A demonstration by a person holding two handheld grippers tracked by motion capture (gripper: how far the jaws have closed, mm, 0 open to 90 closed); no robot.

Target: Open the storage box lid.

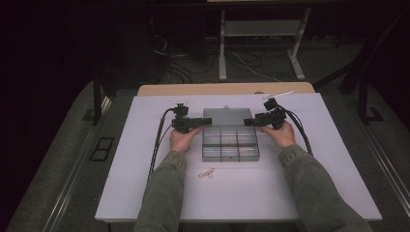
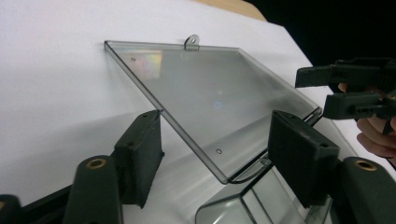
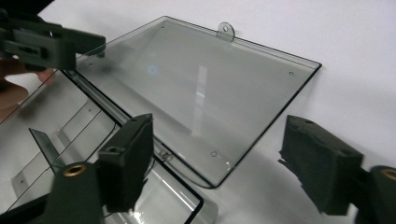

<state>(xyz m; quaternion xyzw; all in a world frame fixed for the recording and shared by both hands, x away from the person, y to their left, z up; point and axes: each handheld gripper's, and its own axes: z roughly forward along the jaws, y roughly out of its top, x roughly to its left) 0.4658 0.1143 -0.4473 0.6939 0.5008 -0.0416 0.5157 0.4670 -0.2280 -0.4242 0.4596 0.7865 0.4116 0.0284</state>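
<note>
We see the clear box (image 1: 230, 144) mid-table (image 1: 145, 193), lid (image 2: 205, 105) folded flat behind it. Left gripper (image 1: 199, 123) and right gripper (image 1: 248, 122) flank the hinge, both jaws wide apart, gripping nothing.

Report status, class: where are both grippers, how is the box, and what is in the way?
Left hand-held gripper and right hand-held gripper open, flanking the hinge. Clear box on table, lid flat open. Small clip lies near, not blocking.

small pale object (image 1: 206, 173) on table near front edge: too small to identify. clear box (image 2: 261, 205) cut off at bottom edge in left gripper view; compartments (image 3: 56, 135) cut by left edge in right gripper view. forearms cropped at bottom of high view
</note>
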